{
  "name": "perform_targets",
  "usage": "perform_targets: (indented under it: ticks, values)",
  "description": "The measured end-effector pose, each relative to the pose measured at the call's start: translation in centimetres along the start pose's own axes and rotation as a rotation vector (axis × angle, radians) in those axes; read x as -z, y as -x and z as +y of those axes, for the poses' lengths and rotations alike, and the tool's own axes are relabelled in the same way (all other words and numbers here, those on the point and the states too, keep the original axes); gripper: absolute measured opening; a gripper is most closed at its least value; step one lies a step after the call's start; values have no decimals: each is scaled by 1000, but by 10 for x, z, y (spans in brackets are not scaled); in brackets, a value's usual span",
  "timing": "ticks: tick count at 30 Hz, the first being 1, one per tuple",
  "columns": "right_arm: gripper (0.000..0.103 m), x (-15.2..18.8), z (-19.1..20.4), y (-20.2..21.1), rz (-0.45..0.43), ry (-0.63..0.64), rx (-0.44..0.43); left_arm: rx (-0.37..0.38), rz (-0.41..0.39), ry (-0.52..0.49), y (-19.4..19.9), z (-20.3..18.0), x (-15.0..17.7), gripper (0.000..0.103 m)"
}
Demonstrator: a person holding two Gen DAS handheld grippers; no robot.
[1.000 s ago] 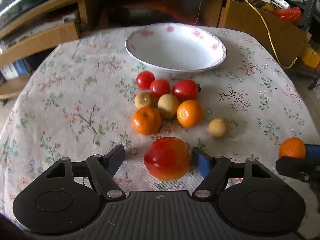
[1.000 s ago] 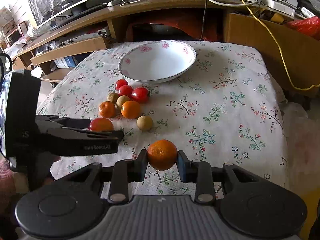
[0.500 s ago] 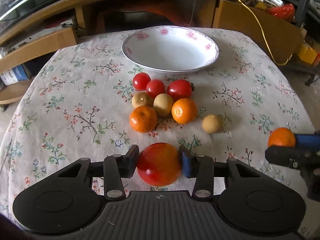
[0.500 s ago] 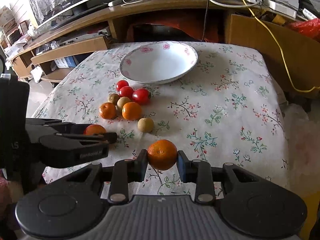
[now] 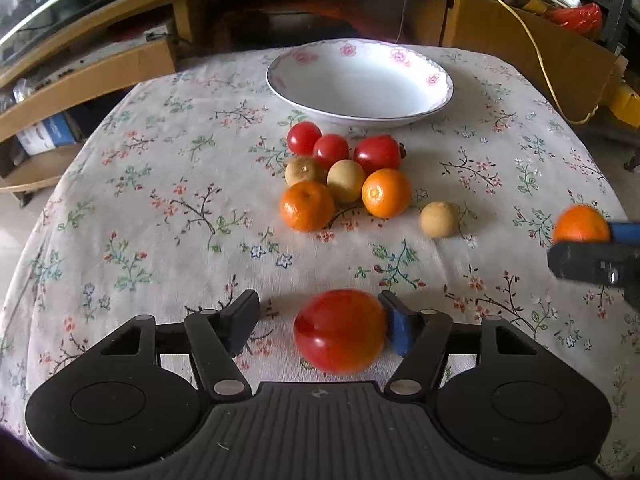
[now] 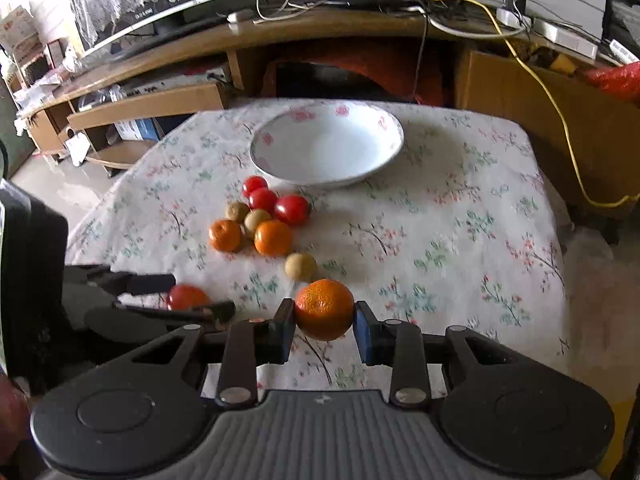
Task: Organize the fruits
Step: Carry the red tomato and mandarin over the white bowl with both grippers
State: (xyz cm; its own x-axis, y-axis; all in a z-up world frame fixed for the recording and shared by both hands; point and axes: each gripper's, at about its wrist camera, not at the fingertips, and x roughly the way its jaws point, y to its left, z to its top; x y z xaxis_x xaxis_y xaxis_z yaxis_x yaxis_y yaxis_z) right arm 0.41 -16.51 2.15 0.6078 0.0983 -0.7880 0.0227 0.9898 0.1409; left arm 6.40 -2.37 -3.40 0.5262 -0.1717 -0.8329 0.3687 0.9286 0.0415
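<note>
A red-orange fruit [image 5: 340, 330] lies blurred between the fingers of my left gripper [image 5: 318, 314]. The gripper is open: the right pad touches the fruit and the left pad stands clear of it. My right gripper [image 6: 324, 320] is shut on an orange [image 6: 324, 314] and holds it above the cloth. That orange [image 5: 580, 224] also shows at the right edge of the left wrist view. The white flowered bowl [image 5: 304, 92] sits at the far side with nothing in it. In front of it lie three red tomatoes [image 5: 376, 154], two mandarins [image 5: 306, 205] and three tan fruits [image 5: 438, 219].
A floral tablecloth [image 5: 160, 208] covers the table and drops off at left, right and front. A wooden desk [image 6: 320, 36] with cables stands behind. A cardboard box [image 6: 560, 120] with a yellow cord is at the back right.
Half a second ago my left gripper was shut on the red-orange fruit; now its jaws have spread and the left pad is off it. The right gripper still holds the orange, slightly further forward.
</note>
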Motion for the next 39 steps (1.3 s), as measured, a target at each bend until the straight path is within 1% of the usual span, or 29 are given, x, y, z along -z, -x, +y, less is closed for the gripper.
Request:
perform_targets:
  ticks: [2,3,6,8,9,14,15,16,17,19,23,26,27,30,33,34,37,39]
  values:
    - [33,0,0,-5,13,-2,-2,-11,0,0,1,2,3,82]
    - [33,0,0,-8,21,-2,-6,-15,1,3,1,4,5,83]
    - [33,2,0,-13,40,-3,-3,-4,2,-1,2,6,8,85]
    - [33,3,1,-13,39,0,-2,-3,-5,-7,3,5,9,85]
    - [33,3,2,-12,36,2,-3,0,-5,-9,3,5,9,83]
    - [33,4,1,-9,32,-1,-1,18,-12,-23,7,-3,8,61]
    - [33,3,1,-8,29,0,-1,22,-10,-29,7,-4,7,59]
    - [33,2,1,-6,23,2,0,27,-8,-31,8,-5,7,54]
    - [33,1,1,-5,17,3,1,37,-1,-24,7,-4,6,52]
    - [33,-1,0,-3,7,1,4,46,17,-5,8,-2,4,52]
    - [33,-3,-3,-6,7,-9,12,55,26,-19,8,-2,4,51]
    - [33,-10,-5,-10,11,-25,0,85,36,15,7,2,-2,51]
    - [33,-13,-5,-12,7,-26,-1,105,33,29,8,4,-5,51]
    - [33,-24,-6,-17,-6,-19,2,126,6,33,13,5,-14,50]
    - [33,-36,-9,-23,-11,-26,8,144,-18,50,15,9,-27,44]
    - [33,-40,-10,-25,-12,-27,7,152,-27,58,15,10,-32,40]
    - [33,-50,-12,-33,-14,-24,14,156,-47,64,12,12,-48,40]
    - [33,-53,-16,-37,-10,-35,17,155,-31,59,8,12,-51,40]
